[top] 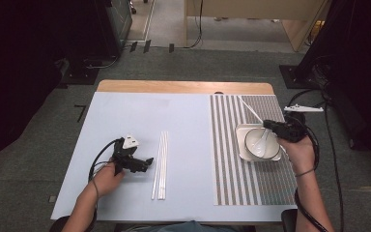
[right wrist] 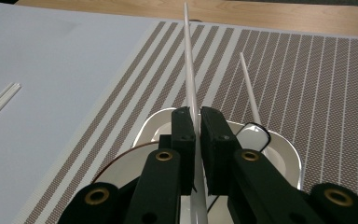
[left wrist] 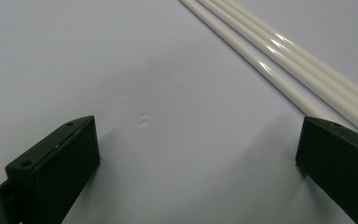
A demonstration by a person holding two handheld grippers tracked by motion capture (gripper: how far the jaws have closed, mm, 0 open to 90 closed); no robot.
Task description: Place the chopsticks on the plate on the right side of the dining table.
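My right gripper (right wrist: 196, 114) is shut on a long white chopstick (right wrist: 189, 70) that runs out ahead between its jaws, above a white bowl (top: 247, 145) on a square white plate (right wrist: 289, 154). A second white chopstick (right wrist: 249, 88) leans from the striped mat onto the plate's far rim. In the high view the right gripper (top: 267, 124) hovers at the bowl's far right edge, and a white spoon (top: 261, 140) lies in the bowl. My left gripper (top: 142, 164) stands open low over the pale mat, just left of several white chopsticks (top: 160, 164). Those chopsticks (left wrist: 279, 56) pass its right jaw, and nothing lies between its jaws.
A brown-and-white striped placemat (top: 241, 188) covers the right half of the table and a plain pale mat (top: 125, 121) the left. The bare wooden table edge (top: 183, 87) runs along the far side. Cables trail from both grippers.
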